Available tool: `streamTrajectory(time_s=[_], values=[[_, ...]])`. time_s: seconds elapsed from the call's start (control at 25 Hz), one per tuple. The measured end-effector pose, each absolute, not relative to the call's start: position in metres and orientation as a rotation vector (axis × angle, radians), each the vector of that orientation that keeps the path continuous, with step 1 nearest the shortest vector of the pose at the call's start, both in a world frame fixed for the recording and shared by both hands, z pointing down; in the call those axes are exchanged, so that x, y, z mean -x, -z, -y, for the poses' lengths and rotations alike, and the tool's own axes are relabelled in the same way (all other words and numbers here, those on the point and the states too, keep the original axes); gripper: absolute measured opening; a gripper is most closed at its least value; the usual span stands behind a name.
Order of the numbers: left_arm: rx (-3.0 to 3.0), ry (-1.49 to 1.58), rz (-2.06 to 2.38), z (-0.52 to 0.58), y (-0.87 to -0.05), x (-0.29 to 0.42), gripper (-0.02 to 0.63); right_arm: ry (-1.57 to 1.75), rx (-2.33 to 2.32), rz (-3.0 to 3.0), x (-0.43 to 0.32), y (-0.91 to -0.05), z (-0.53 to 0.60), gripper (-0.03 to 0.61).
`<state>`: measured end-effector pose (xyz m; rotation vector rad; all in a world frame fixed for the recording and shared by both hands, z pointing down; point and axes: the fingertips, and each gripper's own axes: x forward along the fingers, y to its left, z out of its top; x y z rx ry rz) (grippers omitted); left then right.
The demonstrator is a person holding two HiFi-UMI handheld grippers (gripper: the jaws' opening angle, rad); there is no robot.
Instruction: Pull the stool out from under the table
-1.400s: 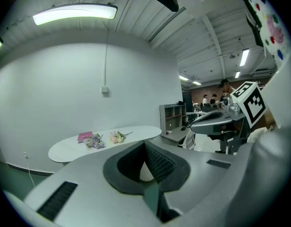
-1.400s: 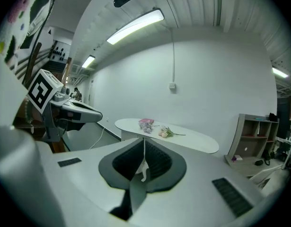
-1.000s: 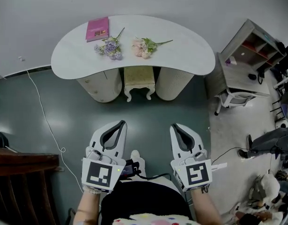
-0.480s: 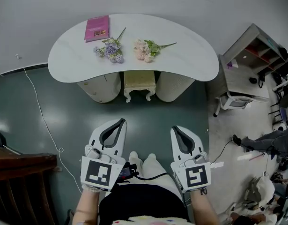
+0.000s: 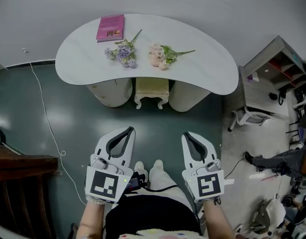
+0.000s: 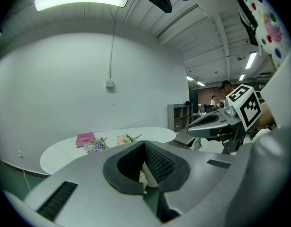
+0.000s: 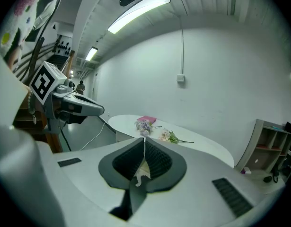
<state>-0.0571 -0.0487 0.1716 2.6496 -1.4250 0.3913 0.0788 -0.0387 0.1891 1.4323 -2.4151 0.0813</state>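
A cream stool (image 5: pixel 152 90) with carved white legs stands tucked under the white kidney-shaped table (image 5: pixel 83 59), between the table's two rounded pedestals. Only its front half shows below the tabletop. My left gripper (image 5: pixel 129 130) and right gripper (image 5: pixel 185 135) are held side by side well short of the stool, over the dark floor, both shut with nothing in them. Part of the stool (image 7: pixel 141 170) shows through the right gripper's jaw opening in the right gripper view, and a pale sliver of the stool (image 6: pixel 143 176) in the left gripper view.
On the table lie a pink book (image 5: pixel 111 28), a purple flower sprig (image 5: pixel 122 52) and a pink flower sprig (image 5: pixel 162 55). A white cable (image 5: pixel 43 114) runs over the floor at left. A wooden chair (image 5: pixel 18 183) is at bottom left; a grey shelf unit (image 5: pixel 277 66) stands at right.
The view has shifted a little: the table and stool sit slightly farther right and up in the frame. My feet have stepped forward. Both grippers stay shut and keep their places.
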Motion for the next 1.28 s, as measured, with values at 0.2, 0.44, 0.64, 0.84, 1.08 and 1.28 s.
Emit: streamTrajectory(time_s=[0.2, 0.44, 0.64, 0.84, 1.08, 1.28], values=[[-2.625, -0.401, 1.464, 0.051, -0.176, 0.060, 0.017, -0.048, -1.364, 2.436, -0.079, -0.194, 0.049, 0.037], [-2.598, -0.391, 1.508, 0.055, -0.179, 0.059, 0.017, -0.109, -1.326, 2.477, -0.076, -0.201, 0.052, 0.037], [-2.574, -0.397, 1.523, 0.058, -0.189, 0.058, 0.017, -0.142, -1.214, 2.515, -0.070, -0.217, 0.047, 0.037], [-2.558, -0.440, 1.531, 0.064, -0.210, 0.057, 0.017, -0.155, -1.178, 2.492, -0.074, -0.242, 0.055, 0.037], [-2.557, -0.506, 1.532, 0.077, -0.245, 0.057, 0.017, -0.187, -1.104, 2.493, -0.072, -0.285, 0.074, 0.037], [-2.567, -0.554, 1.528, 0.090, -0.275, 0.061, 0.017, -0.148, -1.003, 2.509, -0.057, -0.326, 0.093, 0.037]])
